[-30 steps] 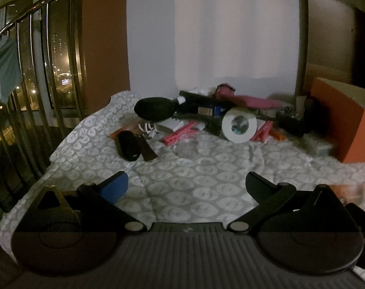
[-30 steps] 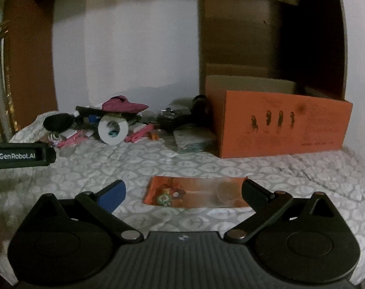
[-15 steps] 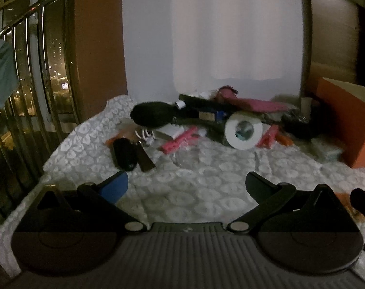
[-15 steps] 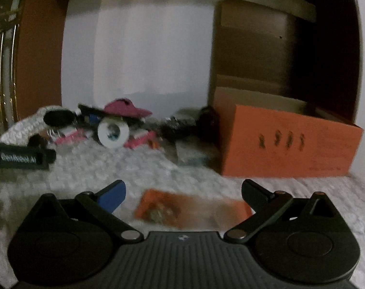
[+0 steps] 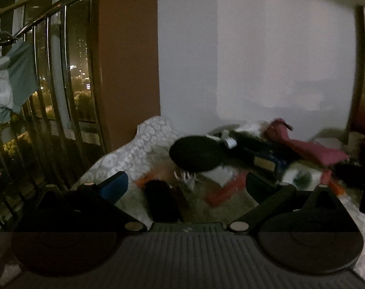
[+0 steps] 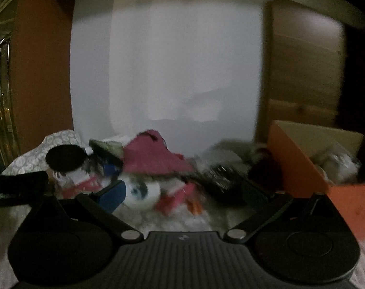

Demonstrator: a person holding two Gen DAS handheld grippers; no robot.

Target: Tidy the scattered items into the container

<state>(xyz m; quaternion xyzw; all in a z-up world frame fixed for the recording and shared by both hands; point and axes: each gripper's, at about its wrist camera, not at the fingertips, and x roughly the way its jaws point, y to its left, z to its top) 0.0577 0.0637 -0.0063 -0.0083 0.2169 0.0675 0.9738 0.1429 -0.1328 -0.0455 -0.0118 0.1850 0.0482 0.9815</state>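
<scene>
A pile of scattered items lies at the back of the patterned cloth. In the left wrist view my left gripper is open just before a black cylinder, with a black rounded object, a red strip and a pink item beyond. In the right wrist view my right gripper is open close to a white tape roll, red pieces, a pink item and a dark object. The orange box stands at the right, open on top, with pale things inside. Both views are blurred.
A metal window railing and hanging clothing are at the left beside an orange-brown pillar. A white wall backs the pile; a brown wooden panel rises behind the box. The left gripper's body shows at the right view's left edge.
Both grippers have moved forward toward the pile, which now fills the lower middle of each view. The orange packet seen earlier under the right gripper is out of view. Both stay open.
</scene>
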